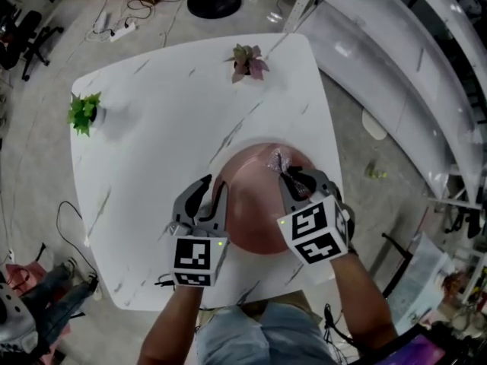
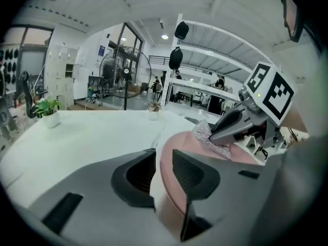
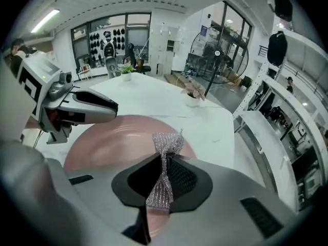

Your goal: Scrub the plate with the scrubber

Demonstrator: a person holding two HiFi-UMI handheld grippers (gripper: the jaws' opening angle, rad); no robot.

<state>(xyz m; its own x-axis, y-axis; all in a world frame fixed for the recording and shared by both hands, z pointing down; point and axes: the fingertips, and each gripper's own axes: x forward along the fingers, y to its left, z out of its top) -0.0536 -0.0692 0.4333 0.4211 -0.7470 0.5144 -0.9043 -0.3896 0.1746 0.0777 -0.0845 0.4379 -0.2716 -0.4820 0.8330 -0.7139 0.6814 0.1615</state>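
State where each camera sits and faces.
Head view: above, looking steeply down at the table, plate, left claw, right claw, forearms.
Left gripper view: rides the left claw, jaws on the plate's rim, facing the right claw.
Right gripper view: rides the right claw, jaws pinching the scrubber, facing the left claw.
Shared: all see the plate.

The plate (image 1: 255, 204) is sitting at the table's (image 1: 167, 112) near edge. The left gripper (image 1: 213, 188) is clamping its left rim, and the right gripper (image 1: 295, 177) is holding the scrubber (image 1: 275, 160) over its far right part. A potted plant (image 1: 85, 112) is standing far left, and a second potted plant (image 1: 247, 61) is standing behind the plate.
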